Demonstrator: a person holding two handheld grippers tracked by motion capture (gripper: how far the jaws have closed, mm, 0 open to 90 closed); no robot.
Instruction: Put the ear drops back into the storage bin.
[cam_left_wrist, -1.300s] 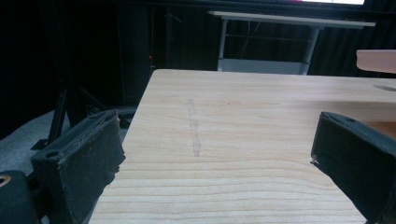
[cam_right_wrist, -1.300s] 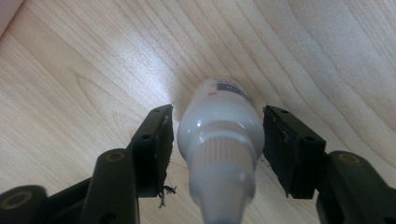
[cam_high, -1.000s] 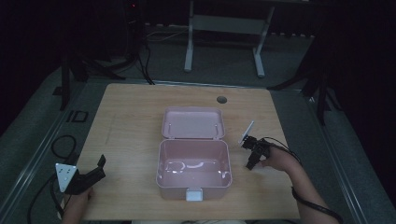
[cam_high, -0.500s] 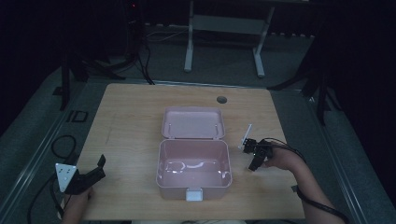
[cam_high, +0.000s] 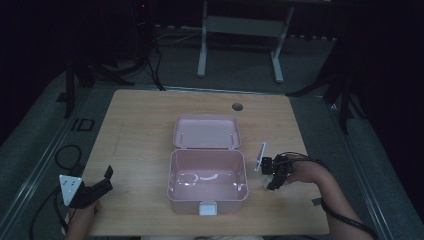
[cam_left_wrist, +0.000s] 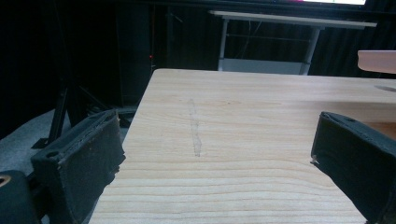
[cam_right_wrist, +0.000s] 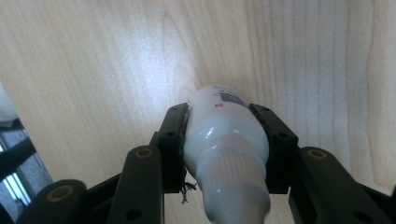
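My right gripper (cam_right_wrist: 227, 122) is shut on a small white bottle (cam_right_wrist: 224, 135). Its pads (cam_right_wrist: 173, 140) press on both sides of the bottle below the ribbed cap, and the blue-labelled end points down at the wood. From above, that gripper (cam_high: 270, 181) and the bottle (cam_high: 267, 180) are just right of an open pink box (cam_high: 171, 181), whose lid (cam_high: 206, 132) lies back flat. My left gripper (cam_high: 106, 176) rests at the table's front left corner. Its jaws stand open with only bare wood between them (cam_left_wrist: 217, 140).
The wooden table (cam_high: 140, 130) has a round cable hole (cam_high: 237, 106) near its far edge. A white latch (cam_high: 208, 208) sits on the box's front wall. Cables lie on the grey floor at the left, and a metal stand's legs (cam_high: 202, 50) stand behind the table.
My right gripper has shifted a little toward the table's near edge and to the right, with the white bottle still in it. The left gripper has stayed put.
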